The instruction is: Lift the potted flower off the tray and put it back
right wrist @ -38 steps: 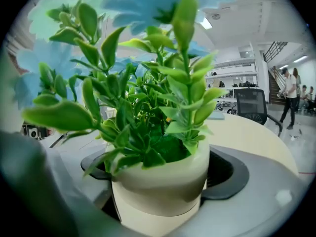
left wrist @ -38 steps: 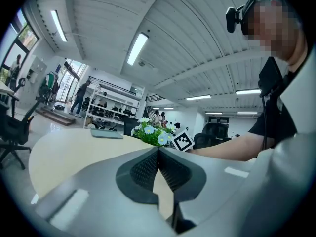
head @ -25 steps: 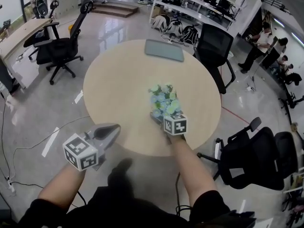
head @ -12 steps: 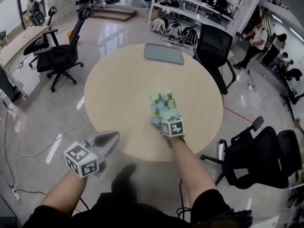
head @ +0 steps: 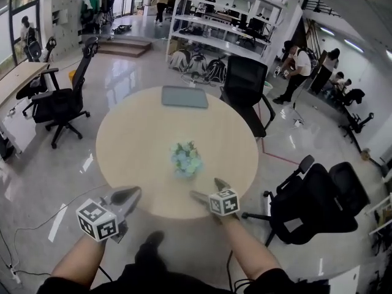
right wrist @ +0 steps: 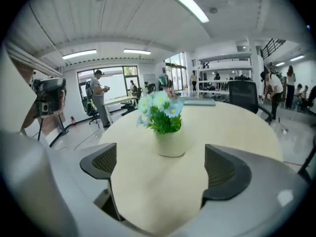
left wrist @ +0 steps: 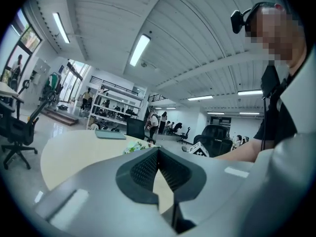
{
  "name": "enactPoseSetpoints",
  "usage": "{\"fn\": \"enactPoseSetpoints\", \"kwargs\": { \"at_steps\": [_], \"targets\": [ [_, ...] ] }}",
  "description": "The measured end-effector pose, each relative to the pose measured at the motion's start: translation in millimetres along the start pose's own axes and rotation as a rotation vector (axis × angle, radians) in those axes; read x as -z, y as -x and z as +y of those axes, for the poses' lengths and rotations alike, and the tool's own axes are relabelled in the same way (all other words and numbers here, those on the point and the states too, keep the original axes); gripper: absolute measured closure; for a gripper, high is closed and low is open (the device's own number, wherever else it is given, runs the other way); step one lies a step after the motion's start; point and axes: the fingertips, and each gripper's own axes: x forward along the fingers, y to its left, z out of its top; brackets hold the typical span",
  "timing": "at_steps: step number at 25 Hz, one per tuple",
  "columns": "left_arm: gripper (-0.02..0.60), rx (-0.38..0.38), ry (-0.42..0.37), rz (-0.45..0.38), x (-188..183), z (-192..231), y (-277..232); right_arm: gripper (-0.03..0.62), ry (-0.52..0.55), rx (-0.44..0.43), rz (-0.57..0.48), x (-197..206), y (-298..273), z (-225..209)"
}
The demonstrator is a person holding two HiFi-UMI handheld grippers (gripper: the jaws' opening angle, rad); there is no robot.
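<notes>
**Right gripper backs away, flower left standing on the table**

Since a second ago the right gripper [head: 205, 187] has drawn back from the potted flower [head: 185, 158] to the near edge of the table [head: 122, 139]. Its jaws are opening, and nothing is between them. The potted flower stands upright ahead of them, clear of both pads, about the middle of the bare tabletop. The tray [head: 185, 97] lies well apart from it at the far side of the table, with nothing on it.

The left gripper [head: 125, 196] has risen a little and hangs off the table's near left edge. Its jaws are pressed together on nothing.

The potted flower looks small and light. Its pale pot is probably stiff and smooth-walled, so the pads could slip on it. The leaves and blossoms on top look soft and would give or bend if squeezed. The best place to take hold is probably the pot's wall, below the greenery, with one pad on either side. It should be kept upright, since the bushy top may make it prone to tipping.
</notes>
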Motion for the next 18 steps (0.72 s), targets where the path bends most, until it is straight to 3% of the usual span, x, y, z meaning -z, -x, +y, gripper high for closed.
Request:
{"fn": "enactPoseSetpoints", "kwargs": {
  "at_steps": [3,7,11,18],
  "targets": [
    [0.586,0.022,-0.046,-0.031,-32.9,-26.0,6.5,0.125,0.014,-0.006,-0.142,-40.9,84.9,11.7],
    [0.586,0.049,-0.114,-0.062,-71.8,-70.9,13.4,0.386,0.024,0.044,-0.364,-99.3,208.8,33.4],
    [0.586,0.055,-0.153,-0.114,-103.0,-118.2,22.4,0.567,-0.035,0.057,-0.466,-126.0,304.1,53.3],
    [0.586,0.050,-0.167,-0.180,-128.8,-161.1,50.6,0.580,-0.050,0.097,-0.511,-126.2,396.0,81.2]
  ]
}}
